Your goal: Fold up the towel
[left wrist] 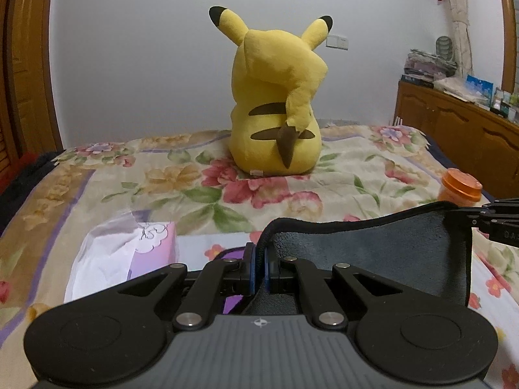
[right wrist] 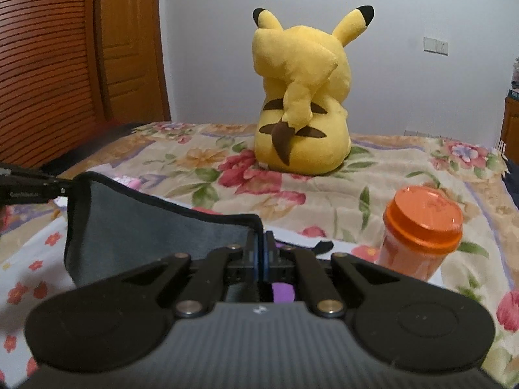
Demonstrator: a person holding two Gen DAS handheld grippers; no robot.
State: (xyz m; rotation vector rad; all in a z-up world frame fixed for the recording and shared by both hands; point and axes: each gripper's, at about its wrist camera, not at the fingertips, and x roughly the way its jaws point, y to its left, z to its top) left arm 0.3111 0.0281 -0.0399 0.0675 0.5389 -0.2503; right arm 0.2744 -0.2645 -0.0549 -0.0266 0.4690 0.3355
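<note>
A dark grey towel [left wrist: 373,246] with a black hem hangs lifted above the bed, stretched between my two grippers. My left gripper [left wrist: 259,259] is shut on the towel's left top corner. My right gripper [right wrist: 261,253] is shut on the towel's right top corner; the towel [right wrist: 146,230] spreads to its left. In the left wrist view the right gripper [left wrist: 467,218] shows at the right edge, pinching the cloth. In the right wrist view the left gripper [right wrist: 63,189] shows at the left edge, also pinching it. The towel's lower part is hidden behind the gripper bodies.
A floral bedspread [left wrist: 194,178] covers the bed. A yellow Pikachu plush [left wrist: 275,107] sits at the far middle. An orange-lidded jar [right wrist: 418,230] stands at the right. A purple and white tissue pack [left wrist: 129,249] lies left. A wooden cabinet [left wrist: 454,123] stands right.
</note>
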